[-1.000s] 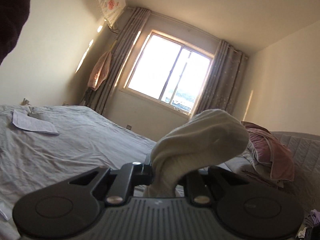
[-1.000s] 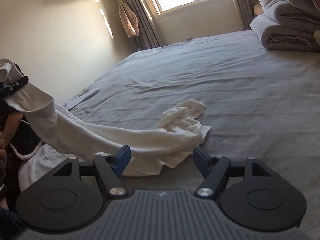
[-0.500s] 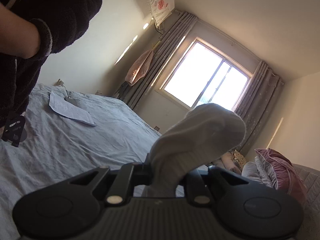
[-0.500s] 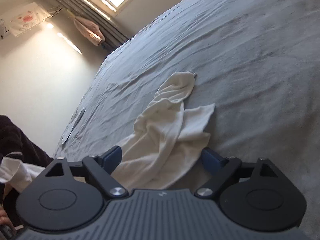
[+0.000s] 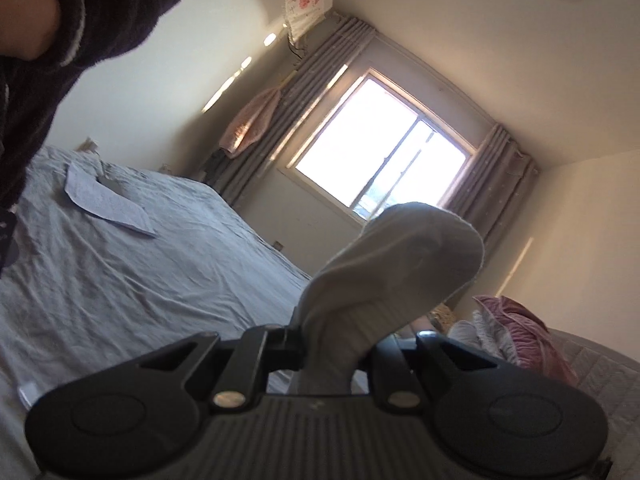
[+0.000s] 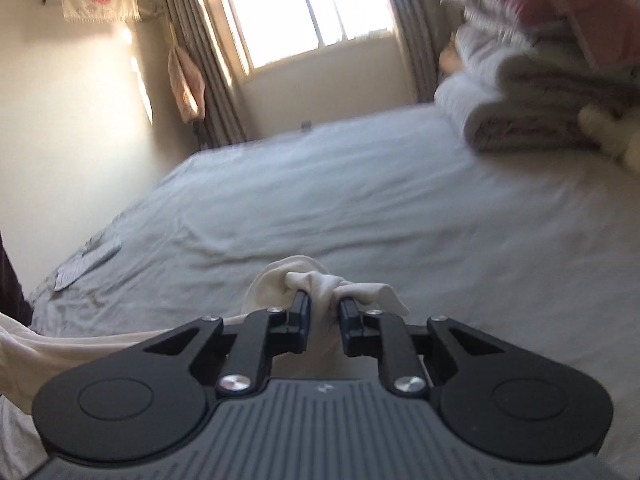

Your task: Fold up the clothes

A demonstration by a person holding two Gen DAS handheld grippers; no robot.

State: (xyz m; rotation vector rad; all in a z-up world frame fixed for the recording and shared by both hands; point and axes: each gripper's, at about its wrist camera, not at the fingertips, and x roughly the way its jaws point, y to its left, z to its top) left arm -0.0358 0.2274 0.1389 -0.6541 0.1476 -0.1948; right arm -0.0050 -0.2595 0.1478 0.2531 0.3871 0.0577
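My left hand-held gripper (image 5: 334, 354) stays clamped on one end of the white garment (image 5: 396, 264), lifted above the bed (image 5: 120, 280). My right hand-held gripper (image 6: 324, 312), spread over the cloth half a second ago, is now pinched on a bunched fold of it ahead of me, so I judge both ends are secured for spreading and folding.

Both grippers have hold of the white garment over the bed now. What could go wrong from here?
The right gripper pinches only a bunched tip of the white garment, so it might slip out under tension. The left gripper clamps a thick cuff, so the fold may start twisted. The loose paper on the bed could get swept off.
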